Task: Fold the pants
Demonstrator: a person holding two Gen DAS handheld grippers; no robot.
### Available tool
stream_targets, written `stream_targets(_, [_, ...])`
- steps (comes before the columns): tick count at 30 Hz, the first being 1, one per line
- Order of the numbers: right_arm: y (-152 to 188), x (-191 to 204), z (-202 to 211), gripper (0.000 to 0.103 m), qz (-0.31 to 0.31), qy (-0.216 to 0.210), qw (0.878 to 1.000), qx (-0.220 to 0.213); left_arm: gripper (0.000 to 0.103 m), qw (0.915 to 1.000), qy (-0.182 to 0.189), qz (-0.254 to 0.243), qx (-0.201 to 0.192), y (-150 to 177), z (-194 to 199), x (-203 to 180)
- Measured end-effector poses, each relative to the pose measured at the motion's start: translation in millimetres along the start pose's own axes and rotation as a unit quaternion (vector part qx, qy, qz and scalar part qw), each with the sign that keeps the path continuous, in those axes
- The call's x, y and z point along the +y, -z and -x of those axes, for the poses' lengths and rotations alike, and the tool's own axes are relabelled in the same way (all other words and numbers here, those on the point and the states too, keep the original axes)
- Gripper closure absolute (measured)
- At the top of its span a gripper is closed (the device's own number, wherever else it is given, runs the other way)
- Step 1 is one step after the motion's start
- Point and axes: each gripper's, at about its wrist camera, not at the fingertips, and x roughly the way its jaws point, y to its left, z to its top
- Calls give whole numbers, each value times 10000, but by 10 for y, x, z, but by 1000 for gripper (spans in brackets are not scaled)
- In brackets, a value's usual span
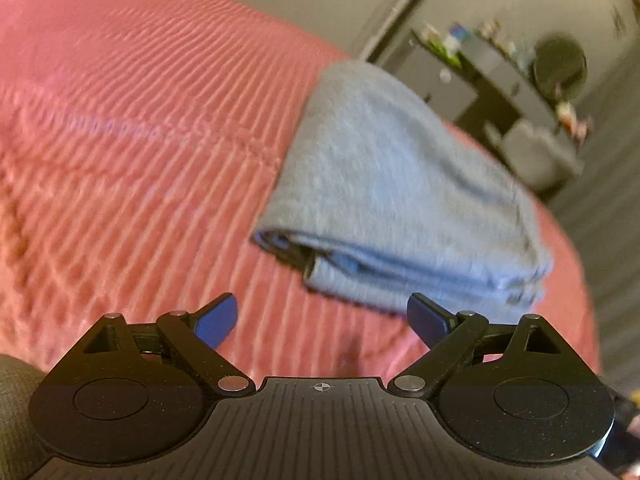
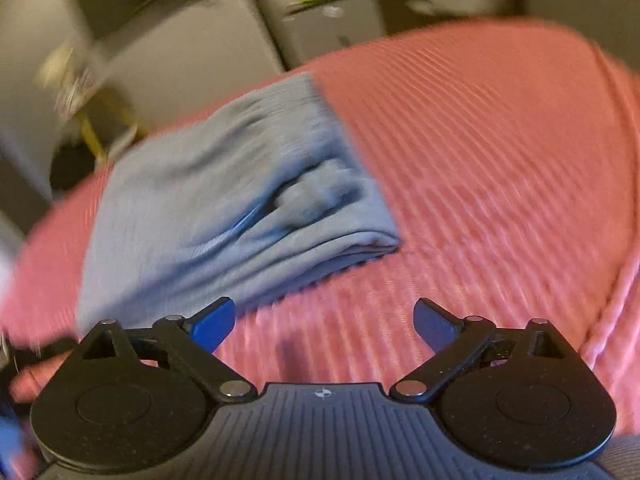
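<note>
Grey-blue pants point(image 1: 392, 184) lie folded in a thick stack on a pink ribbed bedspread point(image 1: 140, 140). In the left wrist view the stack is ahead and to the right of my left gripper point(image 1: 322, 318), which is open and empty just short of its near edge. In the right wrist view the pants point(image 2: 224, 208) lie ahead and to the left of my right gripper point(image 2: 324, 322), also open and empty above the bedspread point(image 2: 500, 160). Both views are blurred by motion.
A dark shelf with small items point(image 1: 500, 80) stands beyond the bed on the right in the left wrist view. Grey cabinets point(image 2: 180, 48) and a yellow-legged object point(image 2: 92, 132) stand behind the bed in the right wrist view.
</note>
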Motion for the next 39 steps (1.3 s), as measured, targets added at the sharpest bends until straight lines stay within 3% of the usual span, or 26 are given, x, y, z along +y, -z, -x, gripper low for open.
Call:
stream_targets(4, [167,434,46,5,1456,347,9884,-240,8,9911,-574,-1186,-162,156,34,-345])
stream_targets(8, [250,590,100,5,2015,529,9771,-427,7,9813,-825,-1688,-408,239,124,-493])
stream_targets(19, [241,526,223,5,1930,622,9744,-967,8,9880,-749,-1254,-508,219,192,-399])
stream_targets(39, [249,534,133,5,1886,619,9770,-783,8,9876,-776,-1319,-350,249,85,-443])
